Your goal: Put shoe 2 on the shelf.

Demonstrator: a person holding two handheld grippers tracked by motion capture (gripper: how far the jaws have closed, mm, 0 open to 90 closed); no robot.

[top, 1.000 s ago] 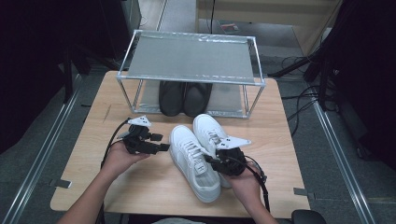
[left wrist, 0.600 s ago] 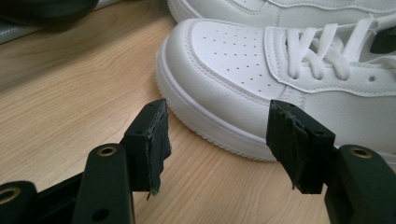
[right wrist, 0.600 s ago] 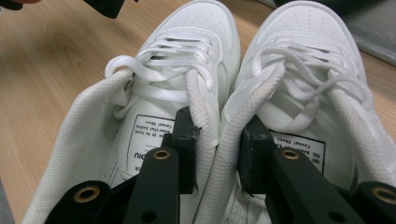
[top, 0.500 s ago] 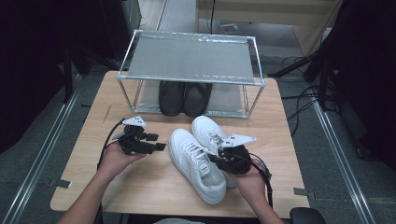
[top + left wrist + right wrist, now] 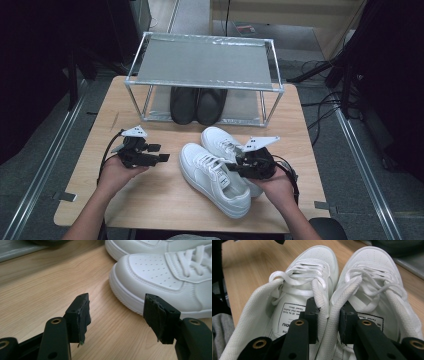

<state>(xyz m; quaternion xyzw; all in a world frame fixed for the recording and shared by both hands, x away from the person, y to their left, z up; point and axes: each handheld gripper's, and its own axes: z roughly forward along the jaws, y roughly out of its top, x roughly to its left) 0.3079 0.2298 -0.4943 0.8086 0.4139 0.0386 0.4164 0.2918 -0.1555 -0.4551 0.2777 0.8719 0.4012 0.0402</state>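
Observation:
Two white sneakers lie side by side on the wooden table (image 5: 150, 200), the nearer one (image 5: 212, 177) in front of the farther one (image 5: 220, 140). My right gripper (image 5: 231, 167) comes at them from the heel end. In the right gripper view its jaws have just been closing and now pinch the two inner collars together, my right gripper (image 5: 328, 312) having one jaw inside the left-hand sneaker (image 5: 312, 262) and one inside the right-hand sneaker (image 5: 374, 267). My left gripper (image 5: 159, 152) is held left of the pair. It stands open and empty (image 5: 117, 315), facing the nearer sneaker's toe (image 5: 160, 280).
A metal-framed rack (image 5: 205, 62) with a grey top shelf stands at the back of the table. A pair of black shoes (image 5: 197, 105) sits on its lower shelf. Cables trail from both grippers. The table's front edge is close under both forearms.
My left gripper has drawn left, away from the sneakers. My right gripper has shifted slightly right with the pair, and its jaws have come closer on the collars.

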